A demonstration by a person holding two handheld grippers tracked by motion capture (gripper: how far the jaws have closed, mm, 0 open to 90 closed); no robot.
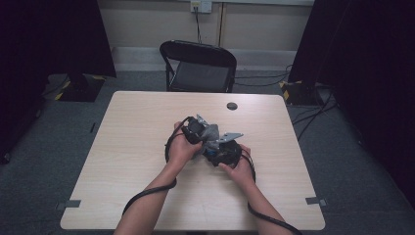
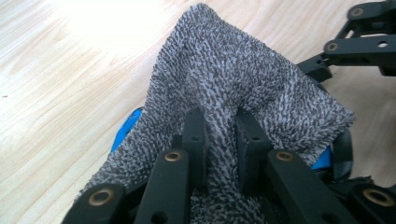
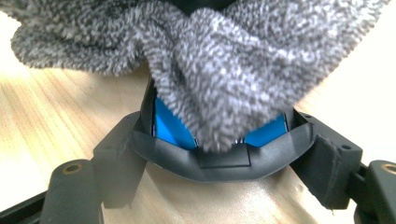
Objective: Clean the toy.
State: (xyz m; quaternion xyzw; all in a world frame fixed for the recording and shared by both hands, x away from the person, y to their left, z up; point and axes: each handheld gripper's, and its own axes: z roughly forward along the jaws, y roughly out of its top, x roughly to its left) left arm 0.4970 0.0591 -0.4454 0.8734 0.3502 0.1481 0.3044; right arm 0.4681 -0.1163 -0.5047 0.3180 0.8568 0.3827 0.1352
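Note:
A grey fuzzy cloth (image 1: pixel 211 133) is bunched between my two grippers at the table's middle. My left gripper (image 1: pixel 195 128) is shut on a fold of the cloth (image 2: pixel 233 79), with both jaws of the left gripper (image 2: pixel 222 121) pinching the pile. Under the cloth shows a blue object with a black rim (image 2: pixel 126 128). My right gripper (image 1: pixel 222 152) holds that black-rimmed blue object (image 3: pixel 173 126), its jaws pressed against either side of the rim. The cloth (image 3: pixel 224 70) drapes over the object's top and hides most of it. The right gripper (image 3: pixel 222 163) sits just above the wooden table (image 1: pixel 137 147).
A small black round disc (image 1: pixel 232 105) lies on the table near its far edge. A black folding chair (image 1: pixel 198 66) stands behind the table. Dark curtains hang at both sides. Cables trail from both grippers along the forearms.

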